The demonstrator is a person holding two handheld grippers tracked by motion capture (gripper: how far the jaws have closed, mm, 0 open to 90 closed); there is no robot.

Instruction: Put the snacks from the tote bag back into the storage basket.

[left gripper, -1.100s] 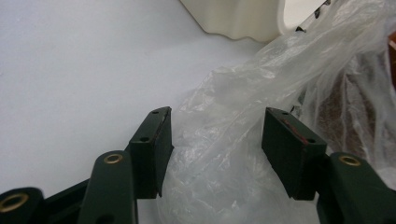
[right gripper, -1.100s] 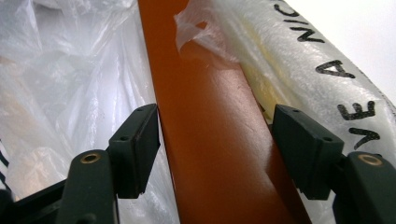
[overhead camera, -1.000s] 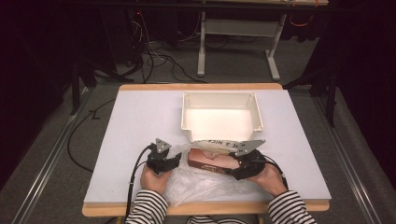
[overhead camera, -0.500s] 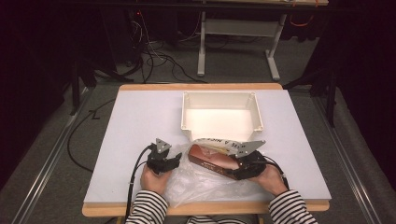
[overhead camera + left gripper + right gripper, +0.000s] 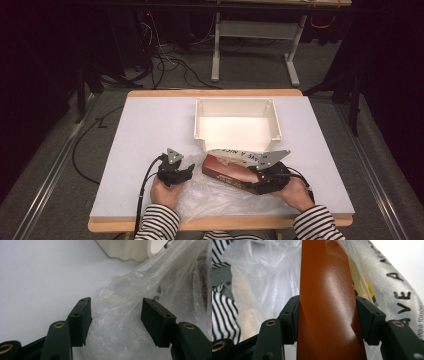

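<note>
At the surface's near edge my right tongs (image 5: 327, 317) clamp the smooth, glossy brown packet (image 5: 325, 302), having just closed on it; I should draw it steadily out of the thin, crinkly plastic bag (image 5: 120, 322). My left tongs (image 5: 115, 317) gape around loose film, gripping nothing. Beyond sits the rigid white tub (image 5: 236, 125).

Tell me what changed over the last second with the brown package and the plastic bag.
The right hand-held gripper has just been closing its jaws and now clamps the brown package, which shifted slightly toward the white bin, still partly inside the plastic bag. The left hand-held gripper stayed put, jaws open around a fold of bag. Bin and table are unchanged.
</note>
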